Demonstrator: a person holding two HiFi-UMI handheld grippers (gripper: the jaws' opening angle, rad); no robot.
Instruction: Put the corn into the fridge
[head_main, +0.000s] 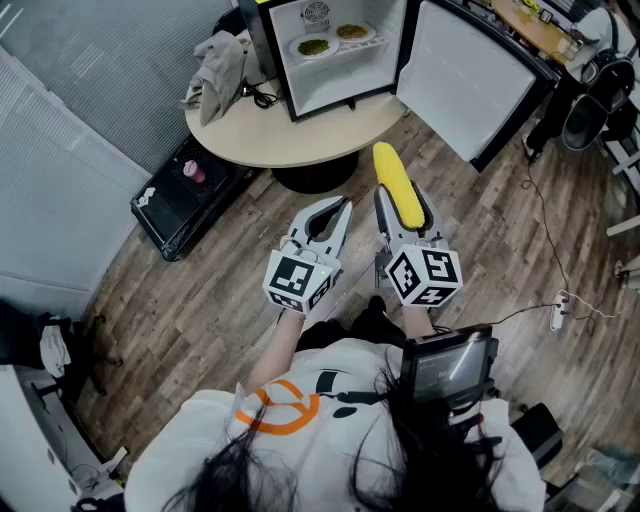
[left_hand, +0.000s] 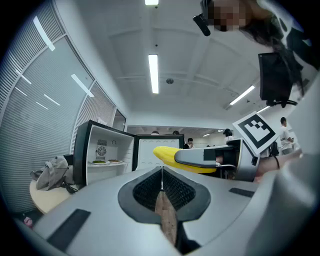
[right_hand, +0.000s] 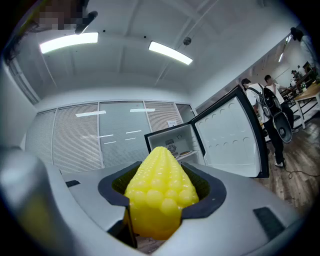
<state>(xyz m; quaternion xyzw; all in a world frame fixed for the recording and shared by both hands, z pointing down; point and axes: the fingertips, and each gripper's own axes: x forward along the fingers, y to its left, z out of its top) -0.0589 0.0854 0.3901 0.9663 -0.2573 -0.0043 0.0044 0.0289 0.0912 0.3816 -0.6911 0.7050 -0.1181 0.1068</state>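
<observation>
The right tool (head_main: 404, 207) clamps the yellow corn (head_main: 397, 185) lengthwise between its jaws. The cob's tip juts forward past them toward the open fridge (head_main: 340, 85) on the round tabletop (head_main: 290, 138). The left tool (head_main: 343, 207), just beside it, has its jaws pressed together, empty. Black-and-white square markers cover both tools' cubes. Two plates (head_main: 314, 46) sit on the fridge shelf.

Office, window blinds (right_hand: 80, 142), ceiling strip lights (left_hand: 153, 73)
</observation>
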